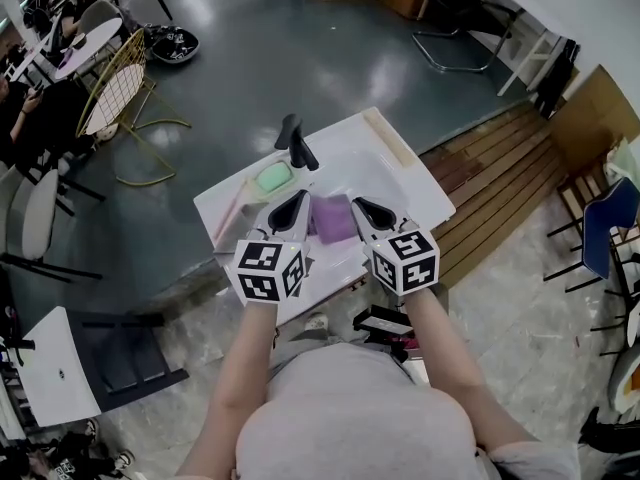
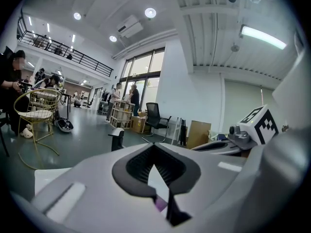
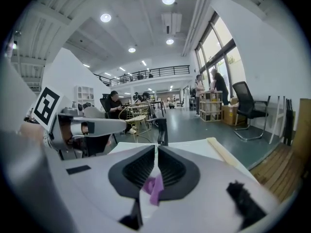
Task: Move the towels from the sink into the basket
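Two towels show. A purple towel [image 1: 335, 220] is folded flat, roughly square, and stretched between the two grippers above the near part of the white sink [image 1: 405, 183]. A pale green towel [image 1: 272, 177] lies bunched in the sink farther back and to the left.

Right gripper [image 1: 368, 208]: jaws pressed together, with a fold of purple cloth [image 3: 155, 187] pinched between the pads. Left gripper [image 1: 293, 204]: jaws narrow with the tips meeting, and a sliver of purple [image 2: 160, 206] is caught low in the gap. Both marker cubes face the head view, with the person's forearms behind them.

A black faucet [image 1: 297, 144] stands upright at the far rim, just beyond the left gripper's tips and just beside the green towel. A pale wooden strip [image 1: 388, 138] runs along the sink's right edge. A pinkish thing lies along the left edge, too blurred to name.

Around the sink:
- A gold wire chair [image 1: 118, 96] stands well to the left on the grey floor.
- Wooden slat decking [image 1: 505, 193] lies to the right.
- A black office chair [image 1: 452, 13] stands far back.
- A blue chair [image 1: 608, 230] is at the right edge.
- People sit at a table in the far left corner.
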A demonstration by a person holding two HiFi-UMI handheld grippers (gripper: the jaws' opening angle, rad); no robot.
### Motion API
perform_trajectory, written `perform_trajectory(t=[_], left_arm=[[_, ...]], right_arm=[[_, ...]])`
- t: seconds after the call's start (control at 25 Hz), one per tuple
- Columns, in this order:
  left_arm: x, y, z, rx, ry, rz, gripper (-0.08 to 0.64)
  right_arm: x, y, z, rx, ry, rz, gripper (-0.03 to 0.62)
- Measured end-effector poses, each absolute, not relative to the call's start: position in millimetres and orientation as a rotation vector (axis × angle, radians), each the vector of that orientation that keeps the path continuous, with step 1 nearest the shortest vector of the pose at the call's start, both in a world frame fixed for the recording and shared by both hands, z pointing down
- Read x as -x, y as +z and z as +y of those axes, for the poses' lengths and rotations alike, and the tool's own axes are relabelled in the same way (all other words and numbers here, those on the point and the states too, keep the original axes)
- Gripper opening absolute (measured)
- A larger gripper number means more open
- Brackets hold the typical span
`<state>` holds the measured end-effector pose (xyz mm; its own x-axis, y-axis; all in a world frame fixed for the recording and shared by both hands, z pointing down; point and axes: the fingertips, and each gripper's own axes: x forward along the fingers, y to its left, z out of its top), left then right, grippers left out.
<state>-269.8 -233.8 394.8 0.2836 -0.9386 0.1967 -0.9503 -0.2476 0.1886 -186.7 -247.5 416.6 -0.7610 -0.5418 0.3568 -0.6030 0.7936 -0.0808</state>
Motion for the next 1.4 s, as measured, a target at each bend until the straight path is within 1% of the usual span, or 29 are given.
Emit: perform_trajectory(t=[0.28, 0.32, 0.36, 0.52, 0.56, 0.84, 1.4], left_arm=[[285, 405, -246, -2.288, 0.069, -1.706, 0.005], [286, 406, -246, -2.289, 0.069, -1.701, 0.005], [287, 407, -247, -2.291, 0.069, -1.697, 0.005], [291, 410, -251, -2.291, 0.067, -1.683, 0.005], [293, 410, -251, -2.29, 0.065, -1.679, 0.005], [300, 419, -254, -2.282, 0.063, -1.665, 0.005], [305, 440, -261, -2.27, 0.106, -1.642, 0.005]], right_arm=[[205, 433, -262, -0.877, 0.322, -2.619, 0.029], [207, 436, -264, -0.878, 0.337, -2.611, 0.095], [209, 439, -266, -0.879, 0.348, -2.601, 0.139], [217, 449, -273, -0.906, 0.325, -2.555, 0.222], [219, 451, -274, -0.909, 0.326, -2.543, 0.233], [238, 479, -278, -0.824, 0.406, -2.457, 0.239], [269, 547, -273, -0.654, 0.441, -2.273, 0.239]])
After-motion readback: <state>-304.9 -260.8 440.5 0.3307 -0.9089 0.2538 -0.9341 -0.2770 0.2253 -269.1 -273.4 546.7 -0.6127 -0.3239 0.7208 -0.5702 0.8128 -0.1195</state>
